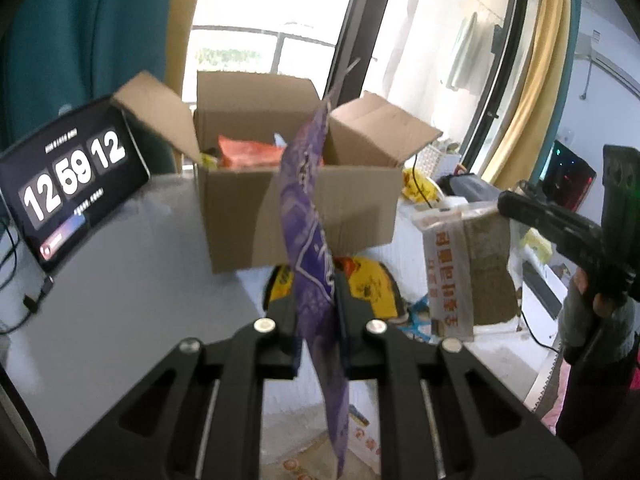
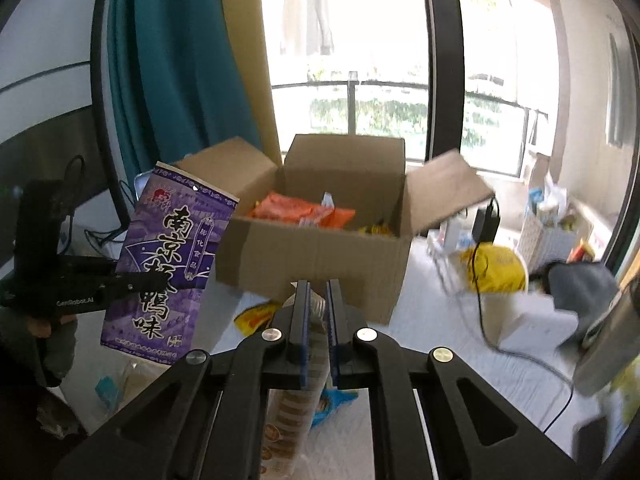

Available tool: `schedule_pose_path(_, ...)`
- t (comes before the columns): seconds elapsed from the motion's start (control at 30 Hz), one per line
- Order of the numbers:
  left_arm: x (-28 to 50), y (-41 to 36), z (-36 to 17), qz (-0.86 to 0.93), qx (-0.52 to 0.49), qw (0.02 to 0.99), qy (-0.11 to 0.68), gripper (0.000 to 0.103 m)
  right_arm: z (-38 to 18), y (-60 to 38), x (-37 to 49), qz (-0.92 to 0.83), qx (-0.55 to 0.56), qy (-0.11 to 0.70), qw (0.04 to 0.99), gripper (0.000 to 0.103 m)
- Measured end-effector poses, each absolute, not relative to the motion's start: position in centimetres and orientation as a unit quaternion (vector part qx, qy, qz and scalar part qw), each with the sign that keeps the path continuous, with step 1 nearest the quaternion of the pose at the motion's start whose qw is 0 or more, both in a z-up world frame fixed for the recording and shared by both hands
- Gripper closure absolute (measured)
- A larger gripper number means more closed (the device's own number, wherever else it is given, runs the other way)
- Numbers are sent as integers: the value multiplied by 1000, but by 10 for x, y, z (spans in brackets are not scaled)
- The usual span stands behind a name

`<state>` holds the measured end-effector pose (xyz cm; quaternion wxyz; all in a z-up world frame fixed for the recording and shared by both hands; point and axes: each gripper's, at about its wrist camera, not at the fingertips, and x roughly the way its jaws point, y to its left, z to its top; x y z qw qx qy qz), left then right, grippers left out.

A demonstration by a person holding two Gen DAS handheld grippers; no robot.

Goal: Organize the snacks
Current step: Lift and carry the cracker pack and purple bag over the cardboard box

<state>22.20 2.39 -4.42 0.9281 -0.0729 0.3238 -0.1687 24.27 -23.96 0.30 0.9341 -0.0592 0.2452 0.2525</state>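
Note:
My left gripper (image 1: 318,308) is shut on a purple snack bag (image 1: 304,200), which hangs edge-on in front of the open cardboard box (image 1: 280,208). In the right wrist view the same purple bag (image 2: 168,264) faces me, pinched by the left gripper (image 2: 160,280) to the left of the box (image 2: 320,256). My right gripper (image 2: 318,292) is shut on a clear biscuit packet (image 2: 296,412) that hangs below its fingers. From the left wrist view that packet (image 1: 464,264) dangles from the right gripper (image 1: 504,204), to the right of the box. Orange packets (image 2: 296,210) lie inside the box.
A tablet showing a clock (image 1: 76,184) leans at the left of the white table (image 1: 120,300), with cables beside it. A yellow snack bag (image 1: 368,284) and a blue packet (image 2: 332,404) lie near the box's front. Bags and clutter (image 2: 496,268) sit to the right.

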Motion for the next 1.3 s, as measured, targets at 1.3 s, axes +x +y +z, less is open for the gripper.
schedule_pose_path(1.3, 318, 32, 48, -117, -8, 969, 216, 89, 77, -224, 350, 260, -96, 142, 950, 95)
